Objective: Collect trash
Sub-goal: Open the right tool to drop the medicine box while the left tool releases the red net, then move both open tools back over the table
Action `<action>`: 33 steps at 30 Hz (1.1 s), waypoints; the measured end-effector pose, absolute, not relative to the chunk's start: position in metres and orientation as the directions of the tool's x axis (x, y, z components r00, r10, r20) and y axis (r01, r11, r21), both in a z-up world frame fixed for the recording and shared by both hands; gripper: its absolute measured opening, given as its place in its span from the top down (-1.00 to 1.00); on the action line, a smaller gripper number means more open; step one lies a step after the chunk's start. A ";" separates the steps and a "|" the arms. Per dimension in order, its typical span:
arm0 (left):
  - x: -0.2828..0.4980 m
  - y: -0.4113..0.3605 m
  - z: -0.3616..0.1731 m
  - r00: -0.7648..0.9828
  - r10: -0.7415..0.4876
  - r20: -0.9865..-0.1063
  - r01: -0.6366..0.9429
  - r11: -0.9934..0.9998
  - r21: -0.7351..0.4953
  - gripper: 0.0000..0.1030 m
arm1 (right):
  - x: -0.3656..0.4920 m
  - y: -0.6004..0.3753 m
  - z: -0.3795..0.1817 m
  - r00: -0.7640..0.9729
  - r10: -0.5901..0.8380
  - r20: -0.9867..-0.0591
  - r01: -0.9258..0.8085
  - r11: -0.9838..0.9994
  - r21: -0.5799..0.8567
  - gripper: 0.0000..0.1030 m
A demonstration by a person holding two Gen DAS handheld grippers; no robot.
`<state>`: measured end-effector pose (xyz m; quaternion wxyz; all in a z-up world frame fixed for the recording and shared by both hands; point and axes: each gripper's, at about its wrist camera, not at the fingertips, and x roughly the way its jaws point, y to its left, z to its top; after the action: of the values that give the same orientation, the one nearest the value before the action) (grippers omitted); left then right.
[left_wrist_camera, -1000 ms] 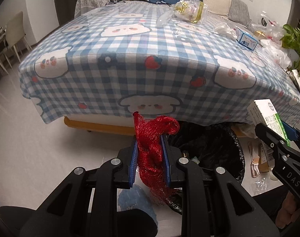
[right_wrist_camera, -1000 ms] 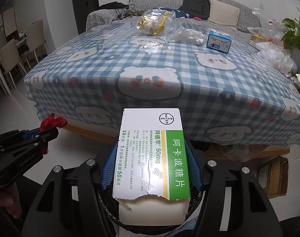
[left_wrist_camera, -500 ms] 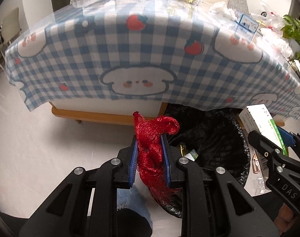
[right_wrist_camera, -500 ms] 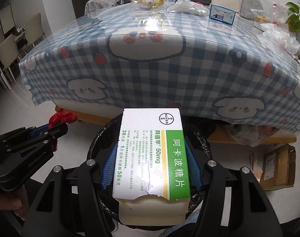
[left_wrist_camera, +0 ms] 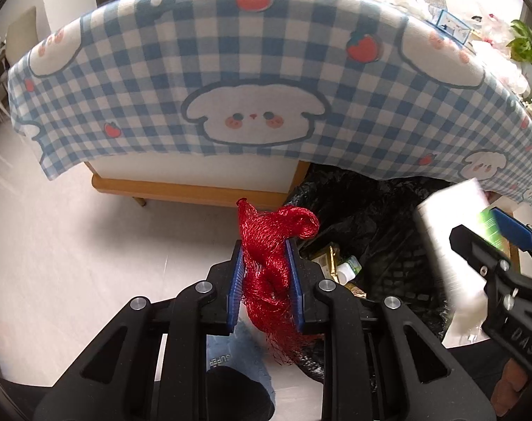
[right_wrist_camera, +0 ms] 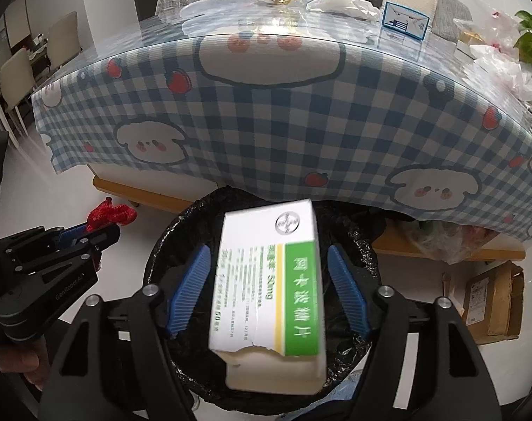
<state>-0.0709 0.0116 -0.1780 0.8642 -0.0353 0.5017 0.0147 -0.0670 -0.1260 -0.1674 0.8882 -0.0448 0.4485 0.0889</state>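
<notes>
My right gripper [right_wrist_camera: 266, 287] is opening its jaws; the white and green medicine box [right_wrist_camera: 269, 280] sits blurred between the blue pads, seemingly touching neither, above the black-lined trash bin [right_wrist_camera: 167, 245]. My left gripper [left_wrist_camera: 264, 280] stays out of it, clamped on a wad of red mesh netting [left_wrist_camera: 269, 256] beside the bin, before the checked tablecloth [left_wrist_camera: 230, 70].

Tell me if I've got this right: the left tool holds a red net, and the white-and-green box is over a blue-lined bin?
Not quite. The bin is lined with black plastic, as the right wrist view shows. The left tool does hold the red net, and the box is over the bin.
</notes>
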 end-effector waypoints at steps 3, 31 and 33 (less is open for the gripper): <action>-0.072 0.005 -0.176 0.500 -0.015 -0.866 -0.052 0.998 -0.047 0.57 | -0.070 -0.133 -0.163 0.598 0.115 -0.793 -0.197 0.980 -0.006 -0.57; -0.060 -0.096 -0.189 0.484 -0.100 -0.870 0.085 0.994 -0.067 0.41 | -0.069 -0.249 -0.171 0.604 -0.011 -0.797 0.019 1.000 0.000 -0.85; -0.059 -0.097 -0.187 0.489 -0.097 -0.867 0.087 0.994 -0.062 0.33 | -0.069 -0.251 -0.172 0.604 -0.013 -0.797 0.022 1.000 0.000 -0.85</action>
<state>-0.0593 -0.0967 -0.1872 0.8629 -0.0049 0.5025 -0.0535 -0.0689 -0.2508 -0.1719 0.8954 0.0048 0.4451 -0.0097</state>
